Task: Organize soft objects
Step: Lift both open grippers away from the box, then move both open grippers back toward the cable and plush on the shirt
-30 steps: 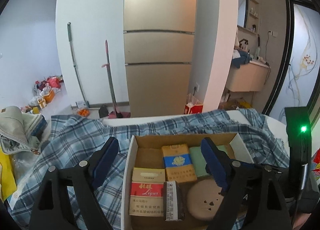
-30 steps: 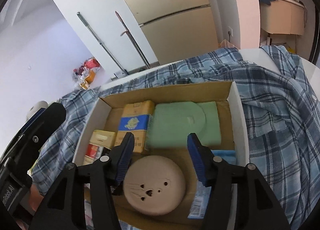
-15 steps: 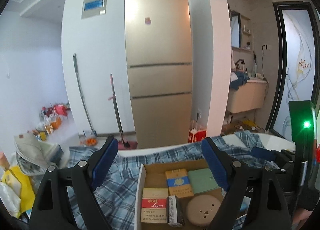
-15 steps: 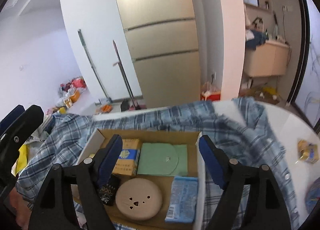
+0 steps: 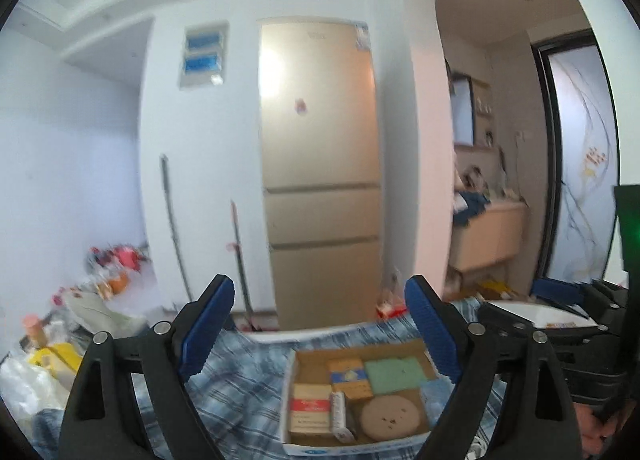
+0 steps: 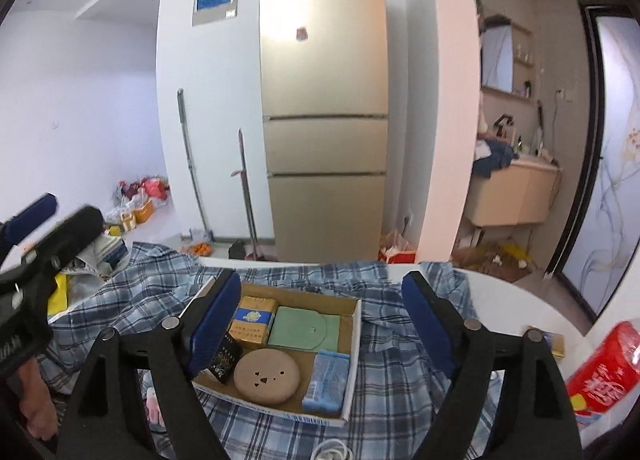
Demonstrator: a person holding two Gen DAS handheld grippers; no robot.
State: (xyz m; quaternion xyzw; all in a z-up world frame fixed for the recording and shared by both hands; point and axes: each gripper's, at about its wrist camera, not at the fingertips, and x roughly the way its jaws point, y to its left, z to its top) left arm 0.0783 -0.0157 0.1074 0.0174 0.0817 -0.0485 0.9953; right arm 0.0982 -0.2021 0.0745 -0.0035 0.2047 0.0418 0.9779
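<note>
Cardboard box [image 6: 354, 334] packed (seemingly wall to wall); plaid cloth [image 6: 404, 380] around lies open.

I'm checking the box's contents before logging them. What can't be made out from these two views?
- Left wrist view: motion blur smears the print on the red-and-white pack.
- Right wrist view: the right claw's left finger covers the cardboard box's left side, hiding that pack.
- Right wrist view: the black pack's lettering is too small.
- Right wrist view: the red package is cut off by the edge.
</note>
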